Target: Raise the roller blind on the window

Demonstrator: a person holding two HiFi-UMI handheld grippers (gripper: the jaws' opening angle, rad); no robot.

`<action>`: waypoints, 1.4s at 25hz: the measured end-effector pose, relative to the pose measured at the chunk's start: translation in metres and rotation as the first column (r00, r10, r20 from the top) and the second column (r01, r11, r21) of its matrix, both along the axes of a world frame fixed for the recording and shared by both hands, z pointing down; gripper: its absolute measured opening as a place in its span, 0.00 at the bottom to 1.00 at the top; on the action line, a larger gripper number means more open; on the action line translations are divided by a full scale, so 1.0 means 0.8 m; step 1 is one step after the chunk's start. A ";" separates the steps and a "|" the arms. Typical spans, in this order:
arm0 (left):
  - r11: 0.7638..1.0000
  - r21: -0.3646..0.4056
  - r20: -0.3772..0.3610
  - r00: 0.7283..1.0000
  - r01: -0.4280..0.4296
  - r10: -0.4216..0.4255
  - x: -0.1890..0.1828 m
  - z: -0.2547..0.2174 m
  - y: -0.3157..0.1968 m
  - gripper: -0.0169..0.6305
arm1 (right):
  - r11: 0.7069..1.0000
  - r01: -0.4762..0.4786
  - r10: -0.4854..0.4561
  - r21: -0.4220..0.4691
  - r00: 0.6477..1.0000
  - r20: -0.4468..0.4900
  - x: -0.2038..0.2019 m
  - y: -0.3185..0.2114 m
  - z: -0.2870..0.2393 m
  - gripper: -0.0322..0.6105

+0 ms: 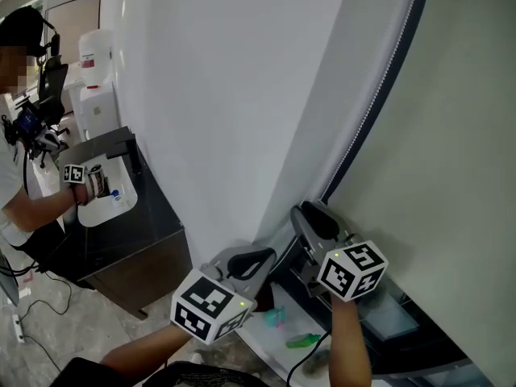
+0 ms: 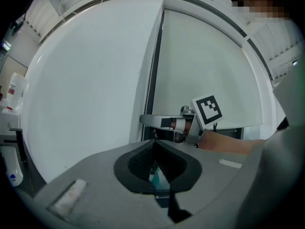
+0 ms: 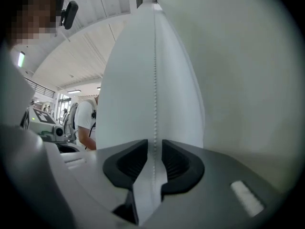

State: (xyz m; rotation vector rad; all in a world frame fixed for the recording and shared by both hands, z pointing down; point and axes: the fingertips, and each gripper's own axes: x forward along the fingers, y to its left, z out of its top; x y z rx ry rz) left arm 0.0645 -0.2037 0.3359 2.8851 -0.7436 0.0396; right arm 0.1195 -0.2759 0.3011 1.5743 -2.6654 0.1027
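The pale roller blind (image 1: 451, 135) hangs at the right. Its white bead chain (image 1: 379, 95) runs down along its left edge beside a white wall. My right gripper (image 1: 310, 214) is open and level. In the right gripper view the chain (image 3: 155, 80) passes down through the gap of that gripper (image 3: 154, 147), and neither pad presses on it. Just below and to the left, my left gripper (image 1: 270, 256) is shut on the chain, with only a thin pale strand showing between its pads (image 2: 153, 144). The left gripper view also shows the right gripper (image 2: 150, 121) just ahead.
A white wall (image 1: 226, 95) fills the middle. On the sill below my hands lie a teal item (image 1: 274, 317) and a green one (image 1: 305, 341). At the far left another person works with a gripper over a white basin (image 1: 109, 200) on a dark counter (image 1: 153, 240).
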 end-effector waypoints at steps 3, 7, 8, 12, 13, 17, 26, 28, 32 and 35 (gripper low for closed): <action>1.000 0.008 -0.011 1.000 0.019 -0.019 0.002 -0.012 0.000 0.05 | 0.997 0.078 -0.078 0.005 0.997 0.021 -0.004 0.002 -0.002 0.14; 0.999 0.010 -0.037 0.999 0.033 -0.032 0.005 -0.035 0.000 0.07 | 0.991 0.130 -0.130 0.010 0.991 0.024 -0.007 0.005 -0.006 0.08; 0.999 0.012 -0.041 0.999 0.030 -0.029 0.008 -0.040 0.000 0.08 | 0.992 0.125 -0.125 0.011 0.992 0.016 -0.007 0.007 -0.007 0.08; 0.999 0.035 -0.038 0.999 0.010 -0.009 0.019 -0.062 0.003 0.10 | 0.995 0.100 -0.101 0.024 0.995 0.024 -0.002 0.032 -0.009 0.08; 0.999 0.041 -0.035 0.999 0.007 -0.005 0.022 -0.067 0.003 0.11 | 0.995 0.097 -0.098 0.025 0.995 0.033 -0.001 0.041 -0.008 0.08; 0.998 0.056 -0.026 0.999 -0.030 0.032 0.047 -0.086 -0.003 0.19 | 0.997 0.072 -0.072 -0.008 0.997 -0.015 0.003 0.069 0.010 0.08; 0.985 0.137 -0.007 0.995 -0.101 0.103 0.094 -0.137 -0.008 0.18 | 0.999 0.049 -0.050 -0.014 0.996 -0.072 0.014 0.098 0.011 0.08; 0.980 0.156 0.019 0.993 -0.121 0.120 0.100 -0.143 -0.004 0.04 | 0.998 0.057 -0.059 -0.020 0.996 -0.073 0.014 0.102 0.009 0.08; 0.975 0.158 0.059 0.987 -0.155 0.147 0.104 -0.137 0.003 0.04 | 0.997 0.082 -0.083 -0.014 0.995 -0.049 0.024 0.122 0.002 0.08; 0.979 0.109 0.040 0.985 -0.170 0.167 0.097 -0.126 0.007 0.04 | 0.993 0.120 -0.121 0.015 0.983 0.137 0.042 0.139 -0.030 0.20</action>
